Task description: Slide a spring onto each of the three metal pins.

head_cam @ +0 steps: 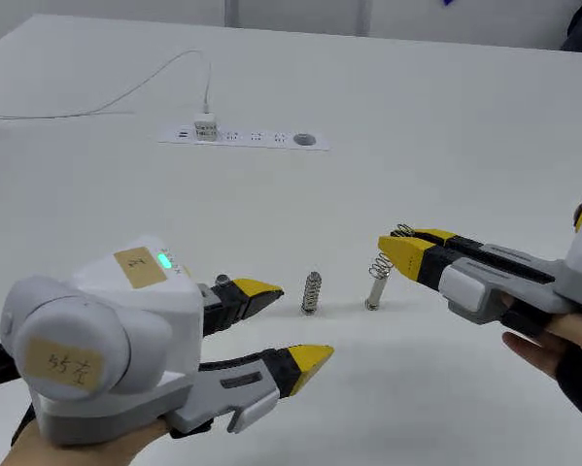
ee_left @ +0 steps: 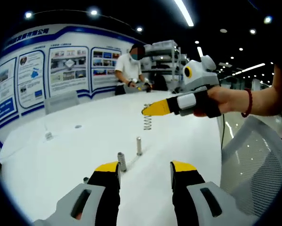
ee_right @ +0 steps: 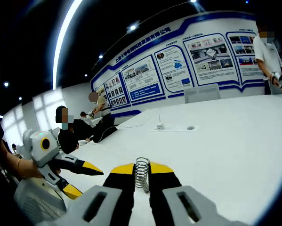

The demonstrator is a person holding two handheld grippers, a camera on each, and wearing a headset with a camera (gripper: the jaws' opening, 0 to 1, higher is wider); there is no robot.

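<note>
Right claw (head_cam: 399,243) is pinching a spring (head_cam: 381,265) over a bare pin (head_cam: 374,294) on the tabletop (head_cam: 417,116). Left claw (head_cam: 302,320) is gaping wide beside a sprung pin (head_cam: 311,291).

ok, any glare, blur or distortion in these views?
Head view: even light, faint shadows, spring and pin sharp. Left gripper view: heavy fisheye bend, ceiling strip blown out, pin small. Right gripper view: same bend, spring crisp in the right tool.
</note>
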